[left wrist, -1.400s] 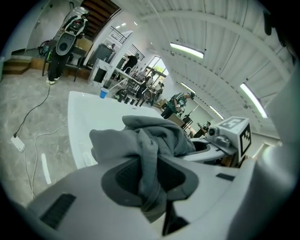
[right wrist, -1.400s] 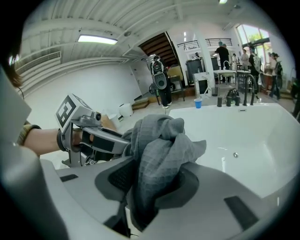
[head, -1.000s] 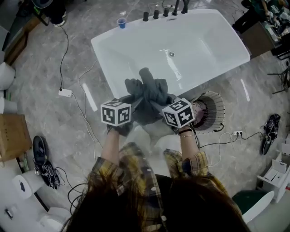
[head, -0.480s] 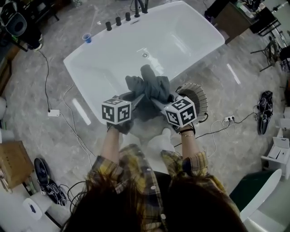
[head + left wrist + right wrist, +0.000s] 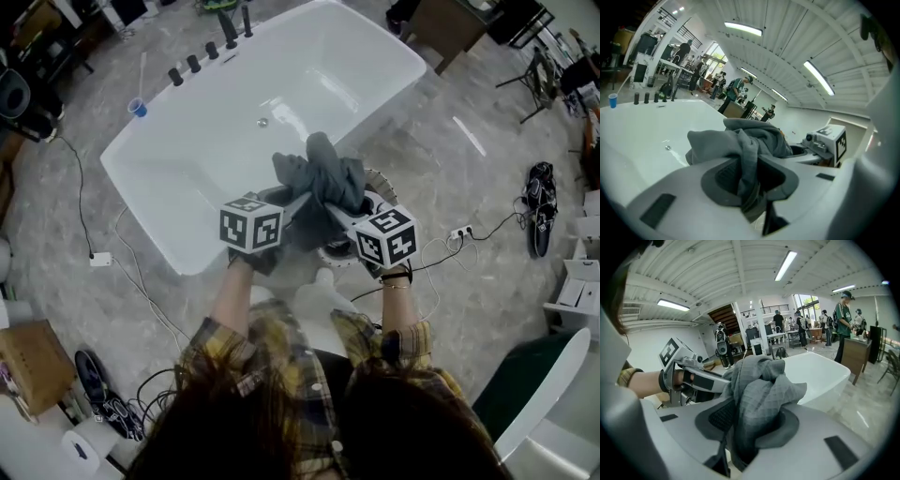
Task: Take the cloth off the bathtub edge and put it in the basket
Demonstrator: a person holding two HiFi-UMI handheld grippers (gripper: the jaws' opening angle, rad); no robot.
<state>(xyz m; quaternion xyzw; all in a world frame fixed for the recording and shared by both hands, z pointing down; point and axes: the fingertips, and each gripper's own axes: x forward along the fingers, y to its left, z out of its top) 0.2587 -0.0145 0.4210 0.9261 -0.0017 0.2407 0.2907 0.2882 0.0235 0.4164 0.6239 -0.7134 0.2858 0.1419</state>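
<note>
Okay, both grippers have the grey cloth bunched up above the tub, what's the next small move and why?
Probably carry the cloth a little to the person's right, squarely over the basket. The left gripper and right gripper both clamp it, it hangs clear of the bathtub, and the basket's rim shows only partly beneath it.

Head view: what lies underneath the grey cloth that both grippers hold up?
Under the cloth the bathtub's near rim and a stretch of the wire basket's rim show. The cloth covers most of the basket, so its inside cannot be seen.
</note>
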